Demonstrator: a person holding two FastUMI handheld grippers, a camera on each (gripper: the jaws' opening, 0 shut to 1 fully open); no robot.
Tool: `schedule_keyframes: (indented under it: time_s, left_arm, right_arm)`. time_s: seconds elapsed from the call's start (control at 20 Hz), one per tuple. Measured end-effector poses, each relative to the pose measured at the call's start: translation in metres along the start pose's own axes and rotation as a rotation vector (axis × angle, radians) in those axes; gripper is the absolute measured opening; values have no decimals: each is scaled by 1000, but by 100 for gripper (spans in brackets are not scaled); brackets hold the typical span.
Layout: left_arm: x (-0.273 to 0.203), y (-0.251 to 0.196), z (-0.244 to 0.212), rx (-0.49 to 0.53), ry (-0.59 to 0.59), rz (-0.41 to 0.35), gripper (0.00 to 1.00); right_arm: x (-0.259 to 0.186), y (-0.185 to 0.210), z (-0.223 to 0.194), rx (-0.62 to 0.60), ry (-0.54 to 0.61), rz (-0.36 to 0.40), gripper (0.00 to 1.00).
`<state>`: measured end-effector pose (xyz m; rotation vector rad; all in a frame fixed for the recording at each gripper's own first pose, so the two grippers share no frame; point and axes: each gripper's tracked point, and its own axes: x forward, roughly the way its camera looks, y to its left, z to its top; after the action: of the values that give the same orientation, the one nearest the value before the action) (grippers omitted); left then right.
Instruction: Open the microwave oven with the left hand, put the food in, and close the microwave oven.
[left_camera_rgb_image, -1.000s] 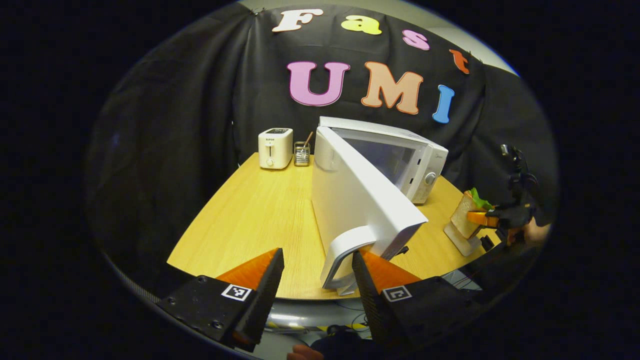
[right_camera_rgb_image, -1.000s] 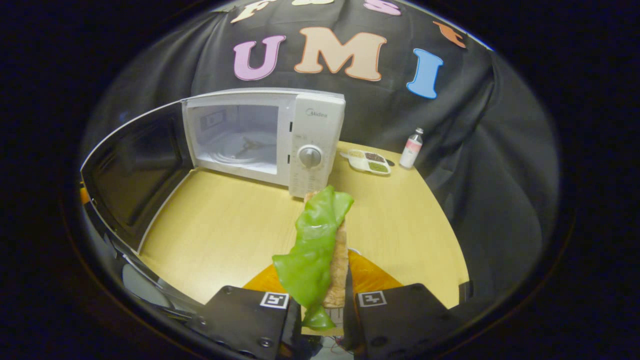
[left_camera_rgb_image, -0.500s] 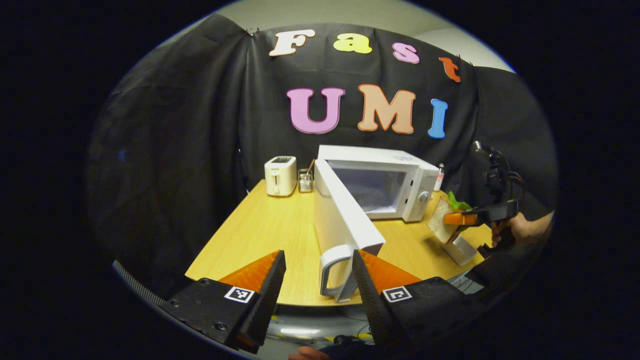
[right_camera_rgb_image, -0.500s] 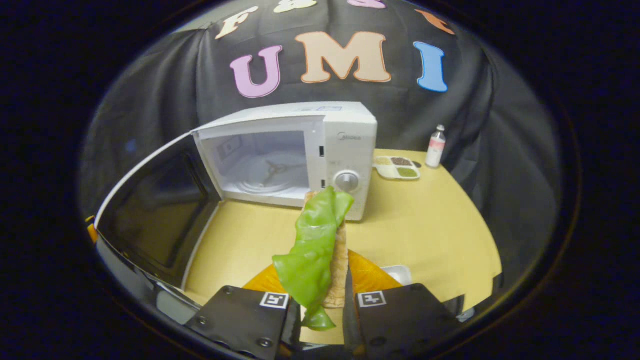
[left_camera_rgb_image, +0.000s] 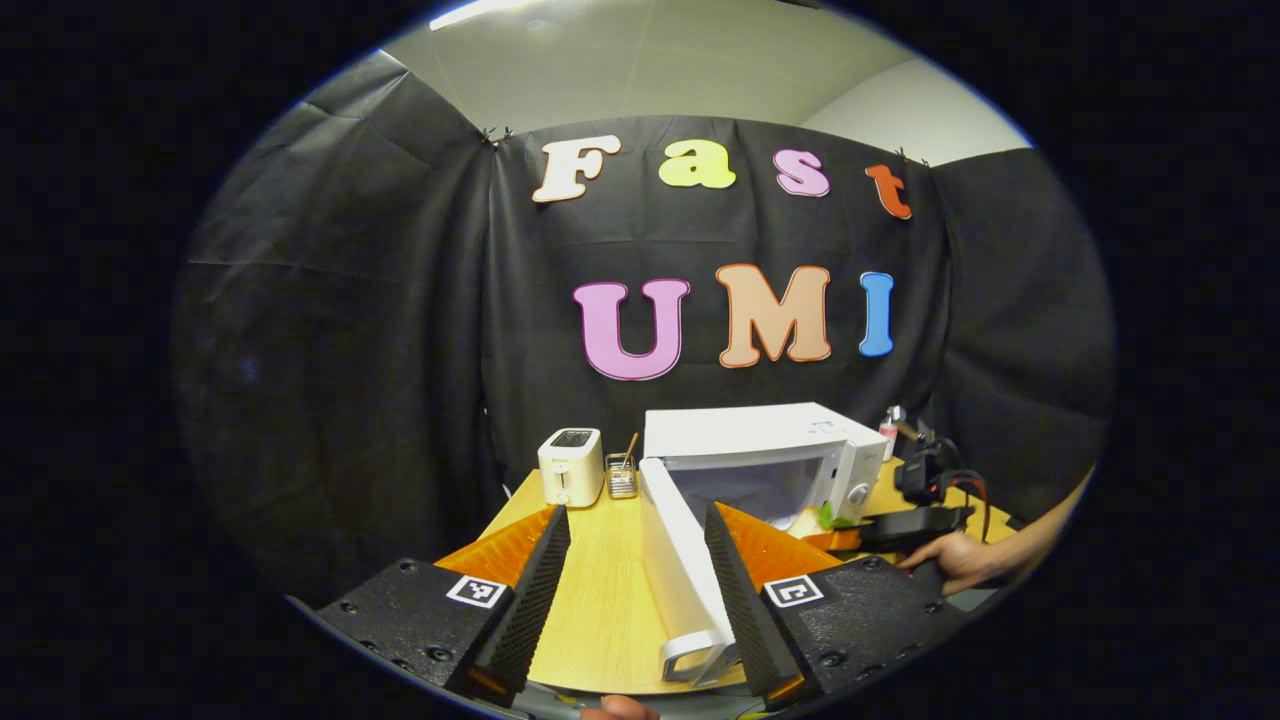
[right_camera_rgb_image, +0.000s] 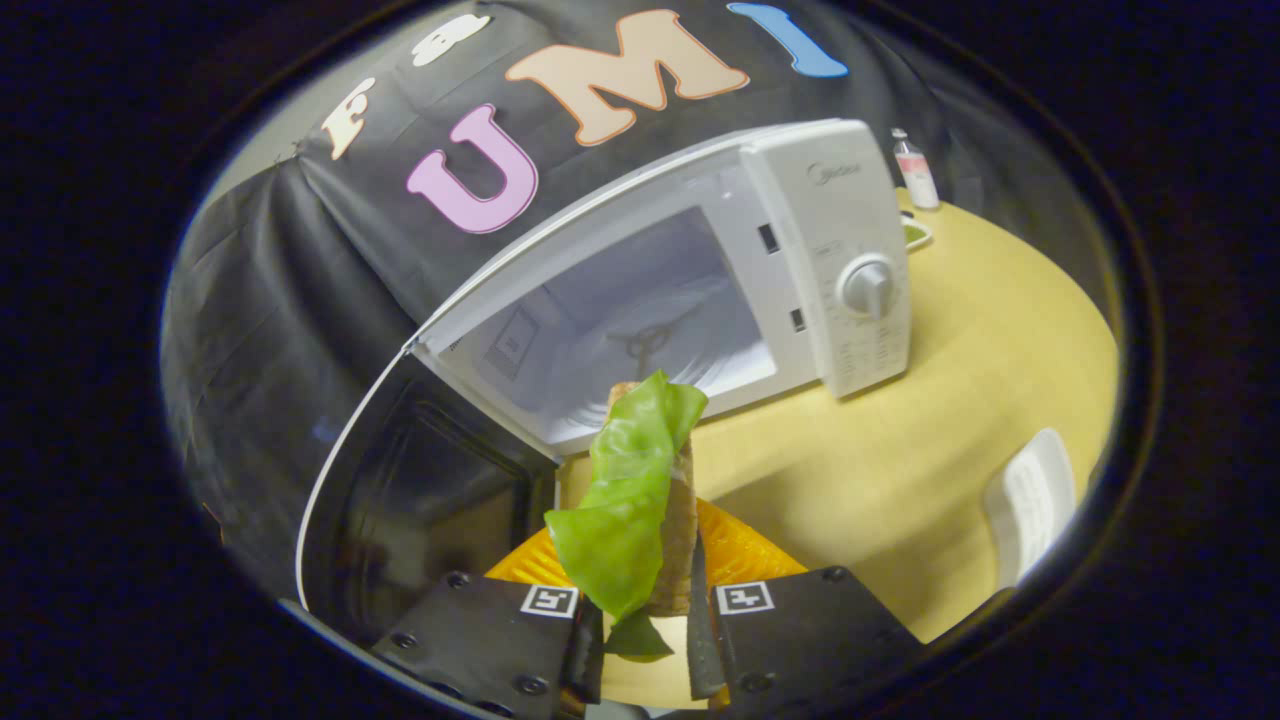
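A: What has changed in the last second?

B: The left hand-held gripper (left_camera_rgb_image: 636, 585) has backed away from the microwave (left_camera_rgb_image: 765, 455). A second ago the door handle (left_camera_rgb_image: 692, 655) sat right between its fingers; now the fingers stand wide apart with nothing pressed between them, and the door (left_camera_rgb_image: 675, 560) hangs swung out toward the camera, the handle low in the gap and seemingly untouched.

A: So the opening step is finished?

B: It looks so. Meanwhile the right hand-held gripper (right_camera_rgb_image: 640, 610) has closed in on the oven: in the right gripper view the cavity (right_camera_rgb_image: 620, 335) is far larger than it was, and the sandwich (right_camera_rgb_image: 645, 500), bread with a green lettuce leaf, stands upright between the closed fingers, its top just before the opening but still outside it.

A: And inside the microwave?

B: The turntable with its hub (right_camera_rgb_image: 645, 340) and no food on it. The sandwich is in the air above the table (right_camera_rgb_image: 900, 460), not yet in.

A: Any other containers?

B: A small dish (right_camera_rgb_image: 915, 232) beside the bottle (right_camera_rgb_image: 915, 170) behind the oven holds something green, though it is too far off to name. A wire holder (left_camera_rgb_image: 622, 480) next to the toaster (left_camera_rgb_image: 571, 466) carries a stick or two. A white tray (right_camera_rgb_image: 1030, 505) lies at the table's near edge; its contents cannot be made out.
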<state>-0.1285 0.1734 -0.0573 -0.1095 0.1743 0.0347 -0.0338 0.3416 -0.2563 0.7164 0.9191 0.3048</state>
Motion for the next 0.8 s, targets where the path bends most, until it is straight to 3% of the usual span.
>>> schedule_keyframes:
  time_s: [0.15,0.3,0.4,0.55,0.6,0.65,0.8]
  left_arm:
    - [3,-13,24,50,-58,-4,75]
    - [4,-24,32,89,-77,-19,80]
    - [5,-28,35,89,-81,-25,100]
    - [6,-25,36,74,-82,-10,97]
    - [5,-26,37,61,-78,-9,97]
    - [5,-28,34,53,-73,-12,97]
    - [1,-30,20,52,-26,-17,98]
  right_arm:
    - [30,32,15,93,-42,47,35]
    - [58,46,31,198,-89,57,35]
    - [77,45,43,251,-132,24,35]
    - [97,51,59,334,-191,15,35]
    - [105,51,64,358,-211,7,27]
    - [113,49,68,384,-228,-8,35]
    - [135,42,76,454,-268,-50,35]
